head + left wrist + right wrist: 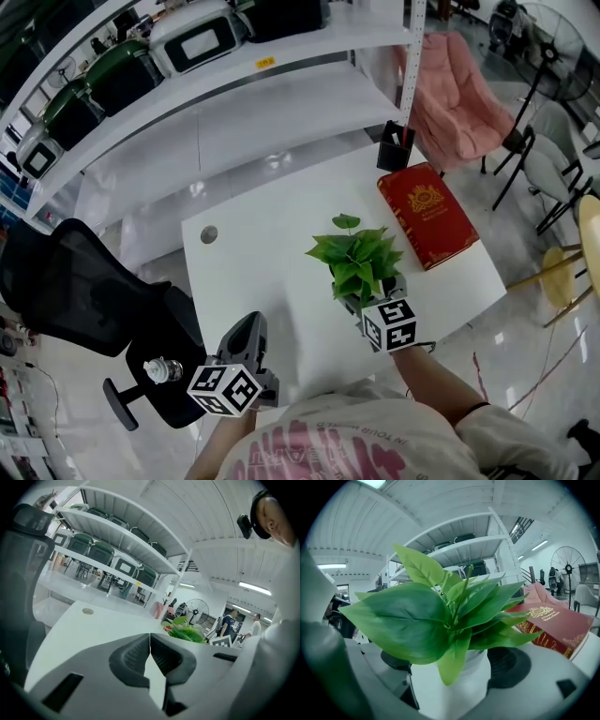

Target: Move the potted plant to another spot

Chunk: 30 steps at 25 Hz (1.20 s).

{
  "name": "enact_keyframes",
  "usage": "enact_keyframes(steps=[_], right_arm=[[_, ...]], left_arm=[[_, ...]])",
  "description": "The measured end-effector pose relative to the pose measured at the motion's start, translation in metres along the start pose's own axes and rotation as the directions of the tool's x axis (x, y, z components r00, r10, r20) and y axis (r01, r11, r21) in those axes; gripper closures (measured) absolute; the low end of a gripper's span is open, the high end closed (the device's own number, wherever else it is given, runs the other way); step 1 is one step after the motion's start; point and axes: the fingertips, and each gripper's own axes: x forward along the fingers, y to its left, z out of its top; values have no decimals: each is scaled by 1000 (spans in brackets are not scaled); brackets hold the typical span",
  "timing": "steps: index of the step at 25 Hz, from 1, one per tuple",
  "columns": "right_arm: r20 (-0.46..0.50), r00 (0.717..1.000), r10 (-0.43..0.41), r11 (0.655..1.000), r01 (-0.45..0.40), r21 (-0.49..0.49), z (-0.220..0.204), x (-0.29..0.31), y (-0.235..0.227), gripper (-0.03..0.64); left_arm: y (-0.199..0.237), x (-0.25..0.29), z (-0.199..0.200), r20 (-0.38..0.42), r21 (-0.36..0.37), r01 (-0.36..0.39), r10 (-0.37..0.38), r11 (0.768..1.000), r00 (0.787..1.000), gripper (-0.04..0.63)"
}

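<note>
The potted plant (pixel 357 261), green leaves in a small white pot (pixel 457 686), is at the near right part of the white table (pixel 253 253). My right gripper (pixel 373 302) is shut on the pot, with a dark pad against each side (pixel 452 667). Leaves fill most of the right gripper view and hide the pot's rim. Whether the pot rests on the table or hangs just above it I cannot tell. My left gripper (pixel 247 339) hovers at the table's near left edge, jaws shut and empty (pixel 150 654). The plant (pixel 187 632) shows to its right.
A red book (pixel 428 214) lies on the table's right side, close behind the plant (pixel 553 625). A black pen holder (pixel 395 145) stands at the far right corner. White shelves (pixel 234 103) rise behind the table. A black office chair (pixel 84 300) stands to the left.
</note>
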Motion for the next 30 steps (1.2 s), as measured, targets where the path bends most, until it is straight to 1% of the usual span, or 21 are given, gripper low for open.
enact_keyframes(steps=[2,4,6,8,9,10,11,13,16,18,22,26,28,30], right_arm=[[-4,1000,8,1000,-8,-4,0,-1,-1,137],[-9,1000,17,1000,-17,-9,-1,-1,-1,137],[-14,1000,28,1000,-28,-10,0,-2,-1,138],[-21,999,45,999,-45,-9,1,-2,1,138],[-24,998,56,998,-57,-12,1,-3,1,138],[-29,997,69,997,-70,-17,0,-3,1,139],[-34,996,84,996,-85,-24,-1,-3,1,140],[-41,992,119,992,-120,-28,-3,-4,0,140],[-44,984,174,985,-174,-9,-3,-6,-2,140],[-52,977,206,978,-207,-2,-4,-8,-4,140],[-75,963,258,965,-261,-34,-5,-9,-3,140],[-91,950,300,952,-304,-37,-7,-9,-5,140],[-102,941,323,943,-329,-49,-8,-10,-5,140],[-109,933,343,934,-351,-60,-9,-11,-6,140]], left_arm=[[-9,11,-1,-12,15,61,-61,998,998,571],[-20,23,-2,-34,34,128,-127,991,991,571],[-32,35,-2,-58,51,206,-203,977,977,569],[-42,48,-3,-93,71,284,-277,956,956,564],[-46,56,-6,-119,83,322,-311,943,943,511],[-49,63,-10,-151,96,362,-346,927,926,385],[-52,70,-15,-186,112,405,-382,907,906,341],[-55,83,-27,-261,156,485,-438,861,860,333],[-55,103,-42,-371,200,577,-484,792,792,325],[-57,114,-47,-411,215,620,-506,755,759,321],[-65,134,-53,-455,226,678,-540,699,708,310],[-68,148,-64,-512,233,719,-546,655,663,295],[-72,152,-67,-525,237,738,-556,632,645,291],[-77,156,-68,-533,254,752,-560,609,634,291]])
